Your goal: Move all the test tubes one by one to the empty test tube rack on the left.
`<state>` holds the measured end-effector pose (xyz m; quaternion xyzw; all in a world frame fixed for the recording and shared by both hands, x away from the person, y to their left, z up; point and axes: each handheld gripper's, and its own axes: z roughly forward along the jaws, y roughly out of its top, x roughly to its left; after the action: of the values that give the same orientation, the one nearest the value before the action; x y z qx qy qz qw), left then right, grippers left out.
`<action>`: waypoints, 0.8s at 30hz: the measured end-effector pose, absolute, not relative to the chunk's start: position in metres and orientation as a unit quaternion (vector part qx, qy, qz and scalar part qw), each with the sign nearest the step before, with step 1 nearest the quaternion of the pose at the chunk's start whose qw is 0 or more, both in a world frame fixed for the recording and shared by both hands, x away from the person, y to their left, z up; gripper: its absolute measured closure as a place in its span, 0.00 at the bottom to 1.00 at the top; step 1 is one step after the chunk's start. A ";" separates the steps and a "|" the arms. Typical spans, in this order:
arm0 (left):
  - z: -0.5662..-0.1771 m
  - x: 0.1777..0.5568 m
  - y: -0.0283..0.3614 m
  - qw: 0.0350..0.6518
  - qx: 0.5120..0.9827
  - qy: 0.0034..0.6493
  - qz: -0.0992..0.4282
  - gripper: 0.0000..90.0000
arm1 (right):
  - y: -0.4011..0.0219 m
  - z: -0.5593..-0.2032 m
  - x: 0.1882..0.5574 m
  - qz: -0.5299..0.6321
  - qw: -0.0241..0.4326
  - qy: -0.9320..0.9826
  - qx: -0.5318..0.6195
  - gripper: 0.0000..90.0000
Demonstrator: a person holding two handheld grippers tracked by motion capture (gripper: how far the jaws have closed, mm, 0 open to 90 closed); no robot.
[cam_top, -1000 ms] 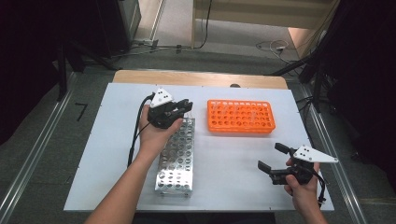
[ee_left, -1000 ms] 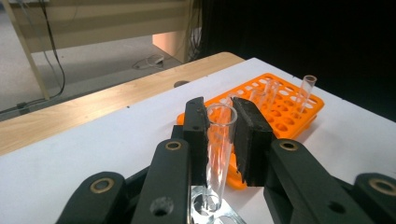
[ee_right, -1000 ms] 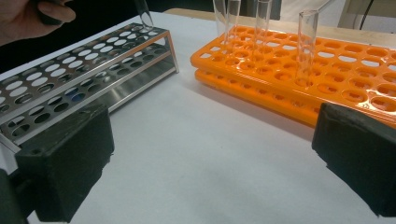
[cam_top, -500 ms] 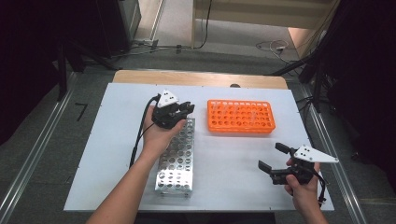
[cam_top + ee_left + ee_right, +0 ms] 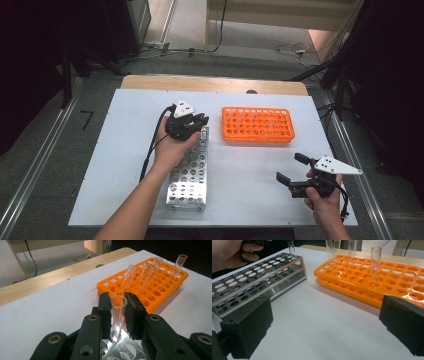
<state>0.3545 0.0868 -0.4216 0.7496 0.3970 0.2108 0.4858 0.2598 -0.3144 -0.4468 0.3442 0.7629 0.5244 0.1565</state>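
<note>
A clear glass test tube (image 5: 117, 315) stands nearly upright, clamped between the left tongs (image 5: 117, 312), its lower end over the far end of the metal rack (image 5: 190, 170). The orange rack (image 5: 257, 125) sits just beyond. The right tongs (image 5: 295, 170) hover apart, empty, over the white surface (image 5: 125, 150).

Colours here – the clear glass tube (image 5: 117, 315) sits between black pads (image 5: 105, 307); the plastic rack (image 5: 258, 124) is bright orange; the metal rack (image 5: 190, 172) is shiny silver dotted with round holes – and the table (image 5: 125, 145) is plain white with a wooden edge.
</note>
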 end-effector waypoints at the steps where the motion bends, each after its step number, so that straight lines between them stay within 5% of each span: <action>1: -0.422 0.355 0.086 0.485 0.750 0.398 0.211 0.83 | -0.314 -0.447 0.260 0.525 0.156 0.763 0.344 0.00; 18: -0.429 0.357 0.083 0.444 0.775 0.408 0.189 0.82 | -0.313 -0.447 0.260 0.521 0.155 0.765 0.344 0.00; 24: -0.430 0.355 0.085 0.458 0.768 0.410 0.182 0.72 | -0.312 -0.448 0.260 0.520 0.154 0.767 0.343 0.00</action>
<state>0.3552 0.0848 -0.4297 0.7680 0.4096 0.1820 0.4575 0.2602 -0.3123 -0.4479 0.3425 0.7671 0.5202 0.1538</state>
